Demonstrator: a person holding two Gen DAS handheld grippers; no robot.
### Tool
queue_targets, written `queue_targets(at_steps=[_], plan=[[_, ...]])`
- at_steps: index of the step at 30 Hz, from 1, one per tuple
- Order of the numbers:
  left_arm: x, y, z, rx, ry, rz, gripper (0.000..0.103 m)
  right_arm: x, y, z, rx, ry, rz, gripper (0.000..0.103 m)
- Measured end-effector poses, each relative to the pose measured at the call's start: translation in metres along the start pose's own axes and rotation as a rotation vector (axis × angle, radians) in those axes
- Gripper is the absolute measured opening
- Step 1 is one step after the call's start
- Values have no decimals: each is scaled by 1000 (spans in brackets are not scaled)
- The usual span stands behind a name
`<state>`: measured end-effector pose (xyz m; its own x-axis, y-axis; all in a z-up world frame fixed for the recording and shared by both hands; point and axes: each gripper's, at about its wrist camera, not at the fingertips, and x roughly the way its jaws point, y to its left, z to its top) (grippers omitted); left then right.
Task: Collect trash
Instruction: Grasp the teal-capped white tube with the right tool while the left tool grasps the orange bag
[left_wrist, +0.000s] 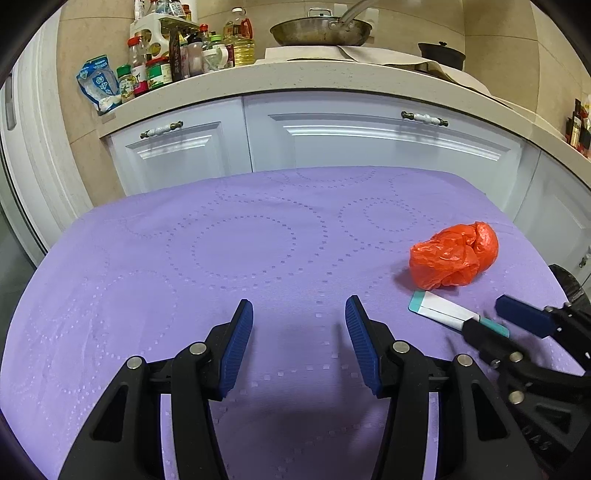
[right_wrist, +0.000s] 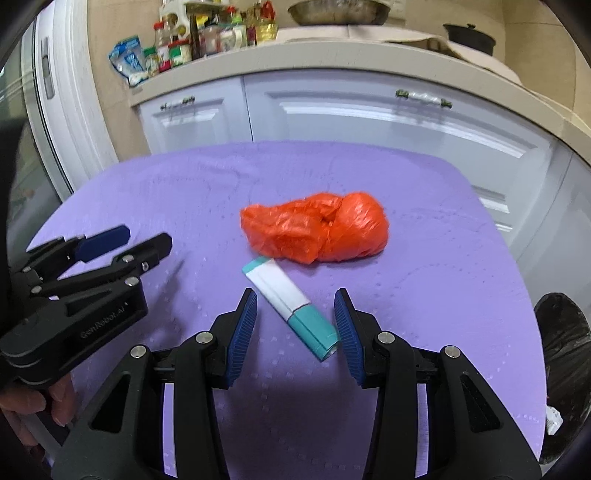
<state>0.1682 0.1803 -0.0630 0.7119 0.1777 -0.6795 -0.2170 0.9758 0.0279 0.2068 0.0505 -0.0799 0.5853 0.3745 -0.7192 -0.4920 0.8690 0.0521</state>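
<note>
the surface (right_wrist: 155, 192) is covered in a purple cloth stamped with dotted rings. two pieces of trash lie on it, toward its right side.

the box (right_wrist: 291, 302) is a long, flat-sided carton, white along most of its length with a teal band at the far end and a wider teal section at the near end. it lies flat at a slant, its near end pointing toward the right tool. in the left wrist view the box (left_wrist: 443, 309) has its near end hidden behind the right tool (left_wrist: 487, 323).

the bag (right_wrist: 317, 229) is thin orange-red plastic, crumpled into a glossy, wrinkled lump, rounder at its right end. it sits just beyond the box, very close to the box's far teal end; whether they touch is hard to tell.

the right tool (right_wrist: 295, 325) stands wide open and holds nothing. the teal end of the box lies between its blue ribbed pads, close to the right-hand pad (right_wrist: 345, 332).

the left tool (left_wrist: 299, 341) is also spread wide and holds nothing, over bare cloth to the left of the trash.

behind the surface stand white cabinets (left_wrist: 369, 140) under a worktop crowded with bottles (left_wrist: 155, 62) and a pan (left_wrist: 321, 31).
</note>
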Motion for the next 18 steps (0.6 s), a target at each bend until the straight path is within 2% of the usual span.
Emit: queue_targets(at_steps=[4, 6, 8, 18], plan=[[1, -1, 1, 4, 0, -13, 52, 10, 0, -4, -7, 54, 3, 41], [1, -2, 2, 9, 1, -21, 52, 10, 2, -5, -27, 59, -9, 20], [1, -4, 3, 14, 0, -28, 52, 9, 2, -7, -35, 58, -10, 14], [-2, -31, 7, 83, -11, -84, 53, -21, -15, -33, -20, 35, -23, 12]])
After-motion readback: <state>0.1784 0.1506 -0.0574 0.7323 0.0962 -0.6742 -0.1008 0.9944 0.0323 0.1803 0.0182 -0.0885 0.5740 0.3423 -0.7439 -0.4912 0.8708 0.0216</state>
